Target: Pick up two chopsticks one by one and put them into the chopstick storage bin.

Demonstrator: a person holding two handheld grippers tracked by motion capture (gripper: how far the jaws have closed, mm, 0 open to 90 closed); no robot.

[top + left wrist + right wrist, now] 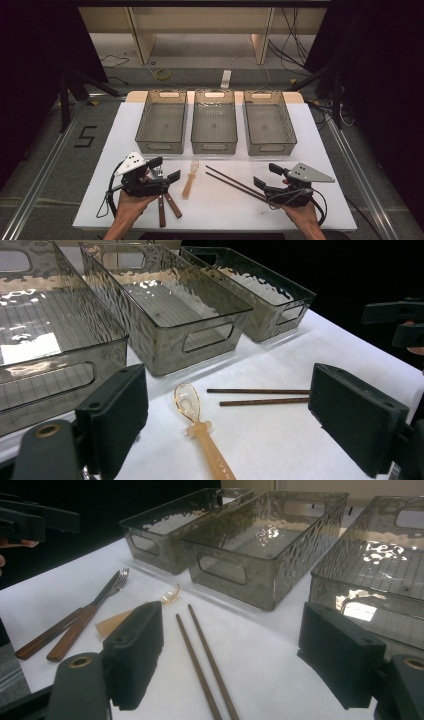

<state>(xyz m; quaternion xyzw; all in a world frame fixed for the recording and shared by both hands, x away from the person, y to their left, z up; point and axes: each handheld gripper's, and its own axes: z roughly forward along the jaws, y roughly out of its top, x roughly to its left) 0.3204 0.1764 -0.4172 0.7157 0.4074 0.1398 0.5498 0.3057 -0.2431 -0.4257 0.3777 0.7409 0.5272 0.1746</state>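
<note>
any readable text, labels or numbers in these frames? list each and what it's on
"5": black figure taped on the grey floor left of the table, seen in the high view.
"CUNN": small pale letters on the handle of the amber spoon, seen in the left gripper view; faint, so the reading is uncertain, and the handle runs out of frame.
Nothing legible on the three clear bins, the chopsticks or the wooden-handled cutlery.

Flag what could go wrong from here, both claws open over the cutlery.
1. The chopsticks lie nearly touching; the right claw may pinch just one, or roll them apart.
2. The fork and knife lie side by side with handles close; the left claw could drag both.
3. The spoon lies flat on the table, so it may slide rather than lift.
</note>
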